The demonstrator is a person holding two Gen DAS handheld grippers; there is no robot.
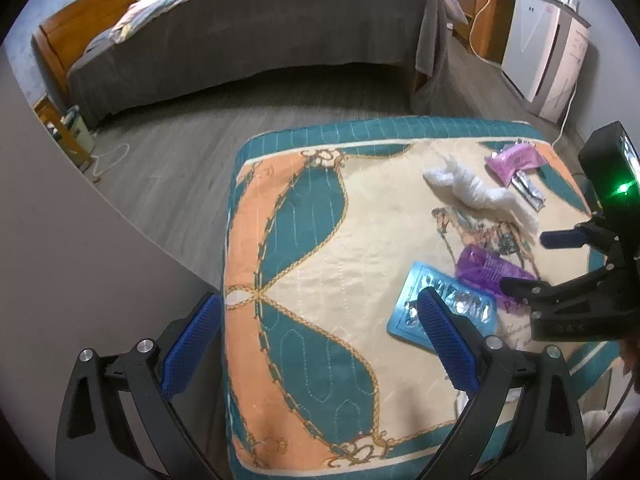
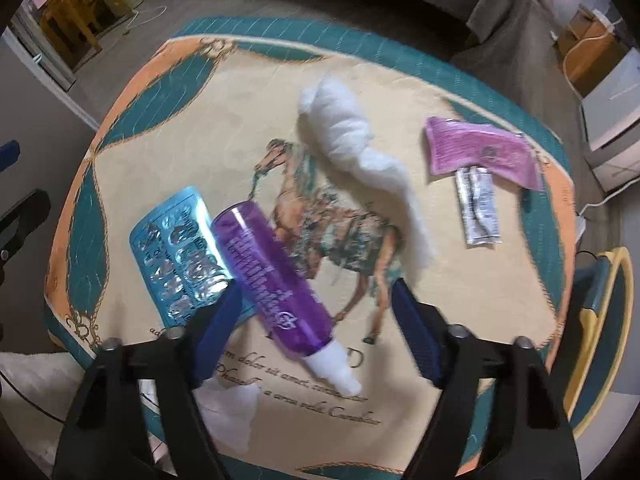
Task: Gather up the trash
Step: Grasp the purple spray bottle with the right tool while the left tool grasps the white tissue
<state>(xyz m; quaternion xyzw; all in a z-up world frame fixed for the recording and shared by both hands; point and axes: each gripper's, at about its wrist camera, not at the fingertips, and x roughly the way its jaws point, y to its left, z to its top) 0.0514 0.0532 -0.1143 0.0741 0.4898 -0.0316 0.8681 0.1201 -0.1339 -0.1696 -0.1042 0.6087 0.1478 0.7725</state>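
A: Stock on the quilted table cover (image 2: 280,60), left to right?

B: 5 items of trash: blue blister pack (image 2: 180,252), purple bottle (image 2: 276,276), white cotton wad (image 2: 360,152), silver sachet (image 2: 478,208), pink packet (image 2: 480,152). All lie uncollected.

A: Grippers?

B: Left gripper (image 1: 320,344): jaws wide apart, empty, poised over the cover's left part. Right gripper (image 2: 316,328): jaws open, straddling the bottle; the pads do not press on it yet.

A: Progress?

B: Nothing bagged, by my reading; 5 left.

A: Unclear entries?

B: No bin identifiable. White scrap (image 2: 228,404) at the near edge is partly hidden behind the right gripper. Printing on the labels is blurred.
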